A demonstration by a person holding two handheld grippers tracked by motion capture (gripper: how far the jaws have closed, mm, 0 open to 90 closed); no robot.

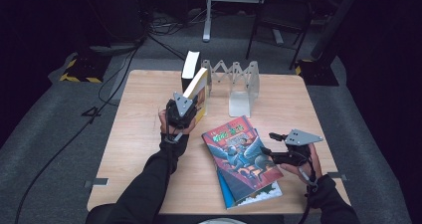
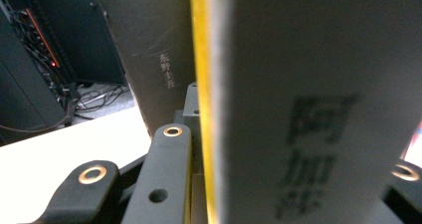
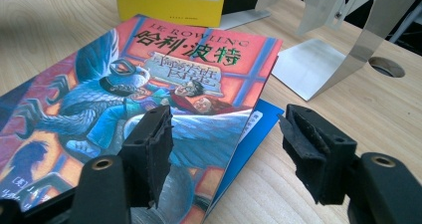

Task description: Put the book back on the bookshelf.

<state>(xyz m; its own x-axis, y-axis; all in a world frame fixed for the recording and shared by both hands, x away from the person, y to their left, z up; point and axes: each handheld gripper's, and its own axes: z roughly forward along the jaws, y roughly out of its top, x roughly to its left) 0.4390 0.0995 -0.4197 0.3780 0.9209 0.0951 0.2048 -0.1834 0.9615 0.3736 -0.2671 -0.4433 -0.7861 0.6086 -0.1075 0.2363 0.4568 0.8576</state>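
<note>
Gripping a yellow book [image 1: 199, 90] upright, left tool [image 1: 191, 106] clamped

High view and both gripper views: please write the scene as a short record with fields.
left claw: shut on the yellow book, held upright beside the dark book
right claw: open, above the edge of the red book
stack: red book lies on the blue book
rack: folding metal book rack, no book between its plates
surface: wooden table
</note>
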